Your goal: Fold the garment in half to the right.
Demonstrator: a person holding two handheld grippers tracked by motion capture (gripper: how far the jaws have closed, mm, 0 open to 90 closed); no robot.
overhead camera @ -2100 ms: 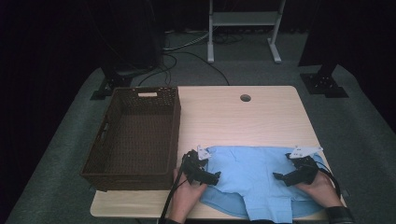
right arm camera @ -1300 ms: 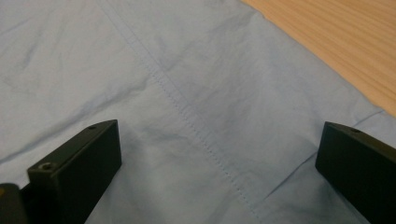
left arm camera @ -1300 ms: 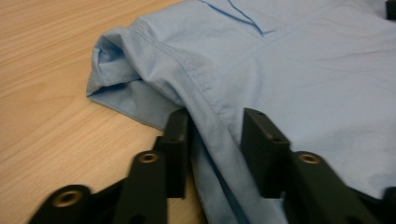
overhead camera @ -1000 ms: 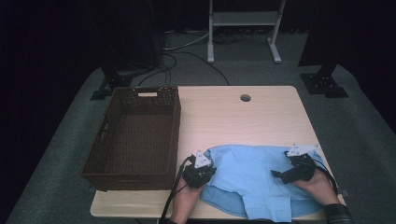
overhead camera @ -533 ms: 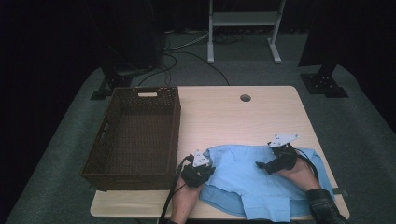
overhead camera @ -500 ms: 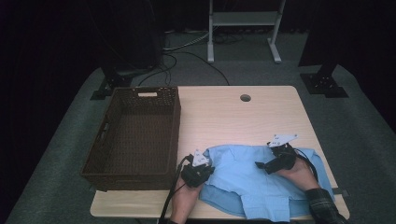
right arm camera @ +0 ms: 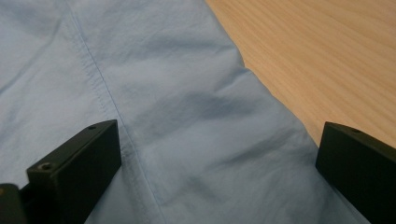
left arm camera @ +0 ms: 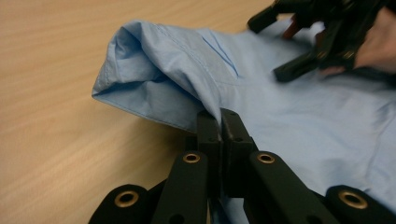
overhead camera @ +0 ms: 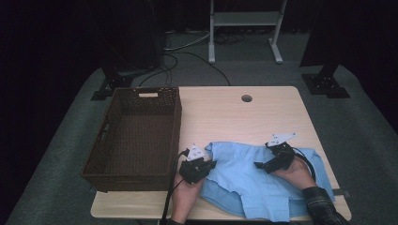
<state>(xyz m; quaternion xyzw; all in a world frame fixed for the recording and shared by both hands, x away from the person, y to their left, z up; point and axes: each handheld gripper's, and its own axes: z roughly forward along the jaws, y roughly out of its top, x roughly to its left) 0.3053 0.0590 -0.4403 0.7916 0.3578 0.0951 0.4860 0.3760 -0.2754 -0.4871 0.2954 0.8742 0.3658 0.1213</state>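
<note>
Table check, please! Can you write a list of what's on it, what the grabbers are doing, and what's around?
Surface: light wooden table with a round hole.
Job's things: blue shirt, rumpled, at the near edge.
Clutter: brown woven basket on the left side, nothing seen inside.
Grippers: left gripper shut on the shirt's folded edge; right gripper open over the shirt.
Cables: one trails from each gripper; more lie on the floor.
Surroundings: grey carpet, white stand, dark background.
</note>
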